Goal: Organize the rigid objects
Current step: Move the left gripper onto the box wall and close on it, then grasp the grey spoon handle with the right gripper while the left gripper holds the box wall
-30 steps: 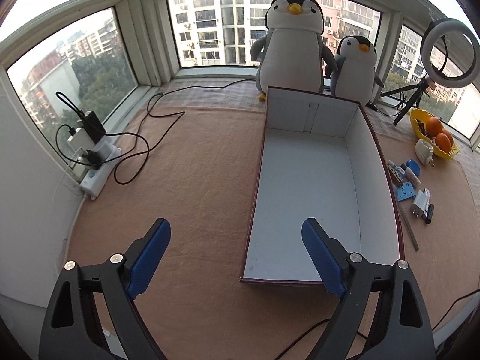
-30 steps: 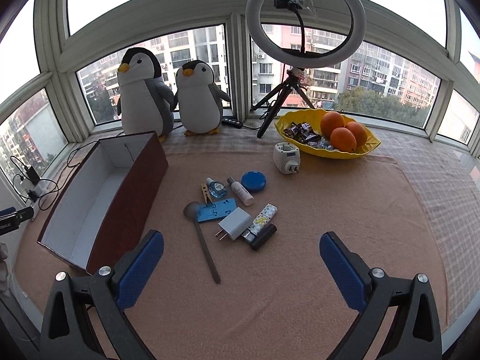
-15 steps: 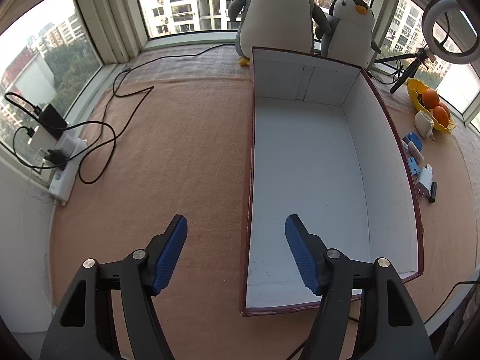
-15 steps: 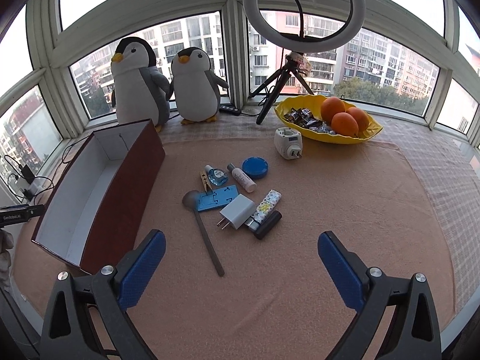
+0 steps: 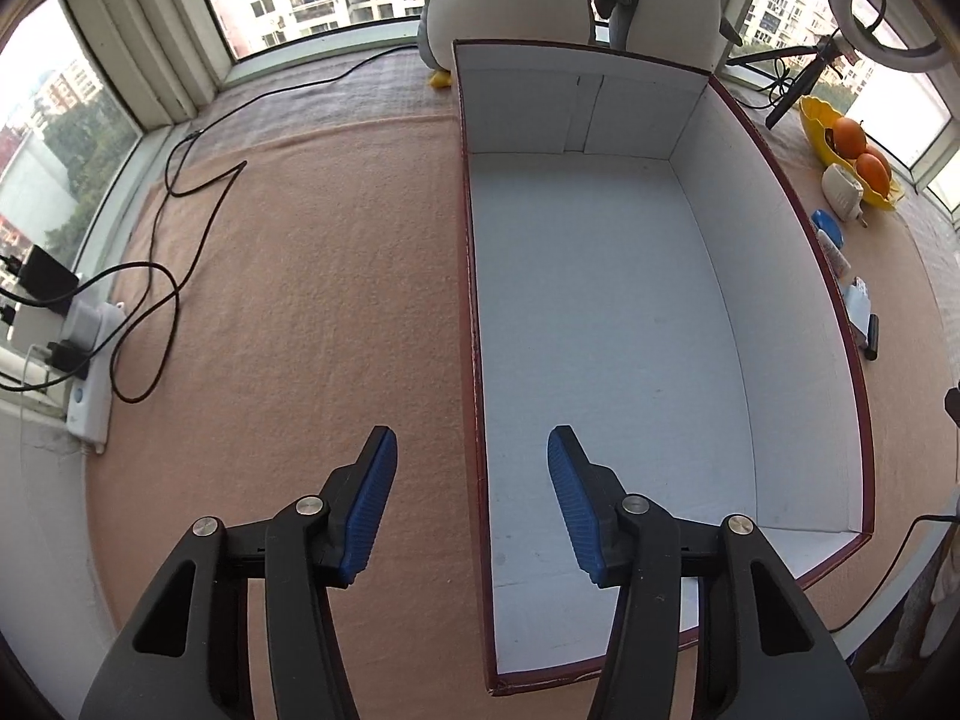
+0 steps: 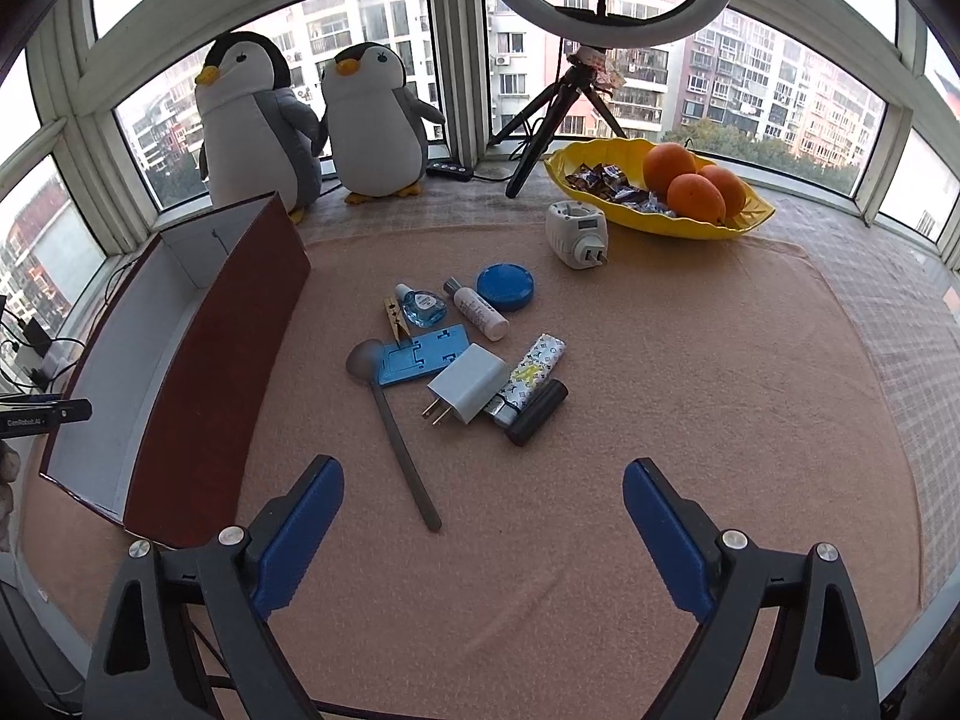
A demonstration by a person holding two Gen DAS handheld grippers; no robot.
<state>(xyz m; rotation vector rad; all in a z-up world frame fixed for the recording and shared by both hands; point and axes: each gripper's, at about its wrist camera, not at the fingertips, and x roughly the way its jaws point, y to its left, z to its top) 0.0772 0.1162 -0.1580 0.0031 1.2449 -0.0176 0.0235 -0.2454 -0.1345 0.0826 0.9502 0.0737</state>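
A dark red box with a white inside [image 5: 600, 330] lies empty on the tan cloth; it also shows at the left of the right wrist view [image 6: 198, 360]. My left gripper [image 5: 471, 498] is open, its fingers either side of the box's left wall near the front. Small items lie in a cluster: a white charger [image 6: 468, 391], a metal spoon [image 6: 396, 432], a blue stand [image 6: 420, 362], a patterned tube [image 6: 531, 375], a black stick [image 6: 537, 413], a white bottle [image 6: 480, 315], a blue round tin [image 6: 505, 287]. My right gripper [image 6: 483, 531] is open and empty, short of the cluster.
Two plush penguins [image 6: 312, 126] stand behind the box. A yellow bowl with oranges [image 6: 660, 189], a white plug timer [image 6: 577, 234] and a ring light on a tripod [image 6: 564, 90] are at the back. A power strip with cables [image 5: 84, 354] lies left.
My left gripper moved forward and down to the box's left wall and its fingers narrowed. My right gripper moved slightly nearer the cluster.
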